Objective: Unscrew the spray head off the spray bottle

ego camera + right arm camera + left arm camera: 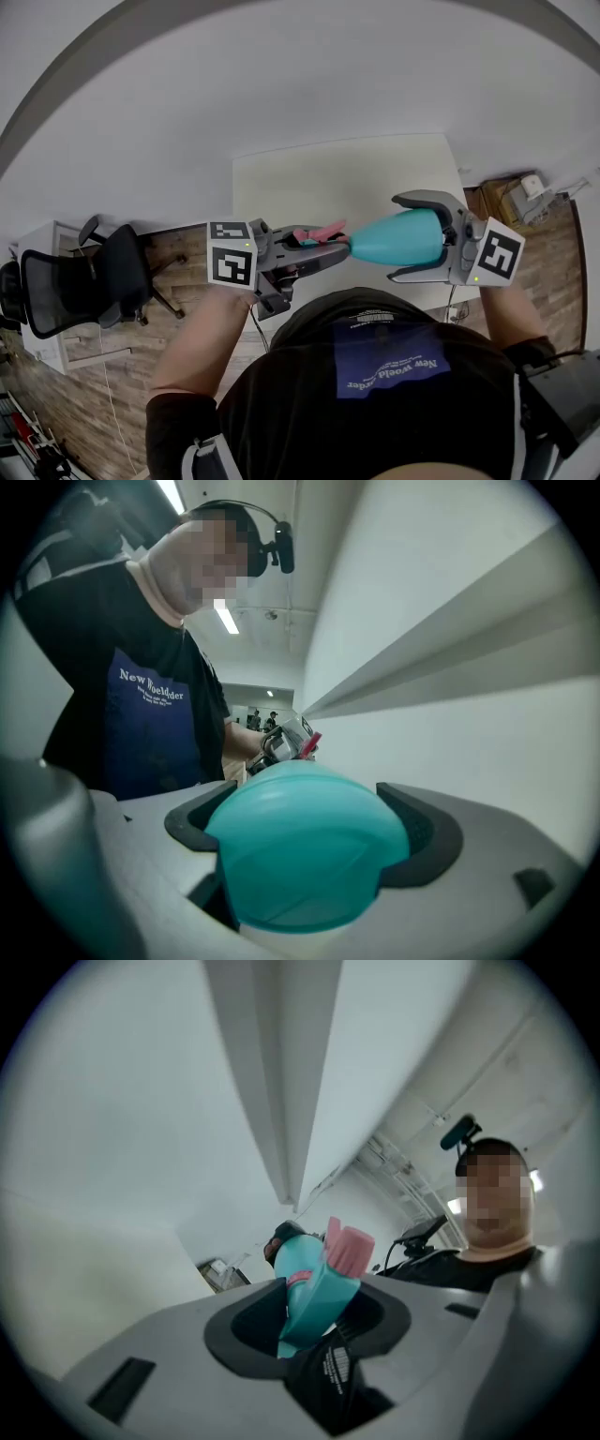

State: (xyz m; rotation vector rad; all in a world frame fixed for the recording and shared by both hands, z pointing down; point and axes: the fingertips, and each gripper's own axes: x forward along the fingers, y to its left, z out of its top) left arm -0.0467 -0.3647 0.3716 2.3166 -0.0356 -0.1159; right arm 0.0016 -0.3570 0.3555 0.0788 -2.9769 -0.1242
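A teal spray bottle (380, 242) is held level in the air, over the near edge of a white table (309, 178). My right gripper (401, 238) is shut on its wide body, whose round base (305, 850) fills the right gripper view between the two dark pads. My left gripper (314, 249) is shut on the spray head (319, 234), a teal piece with a pink trigger. In the left gripper view the spray head (314, 1293) sits between the pads, its pink nozzle (350, 1249) pointing up. The neck joint is partly hidden by the left jaws.
A black office chair (89, 277) stands on the wooden floor at the left. Cardboard boxes (514, 200) lie past the table's right end. White walls surround the table. My own torso is close behind both grippers.
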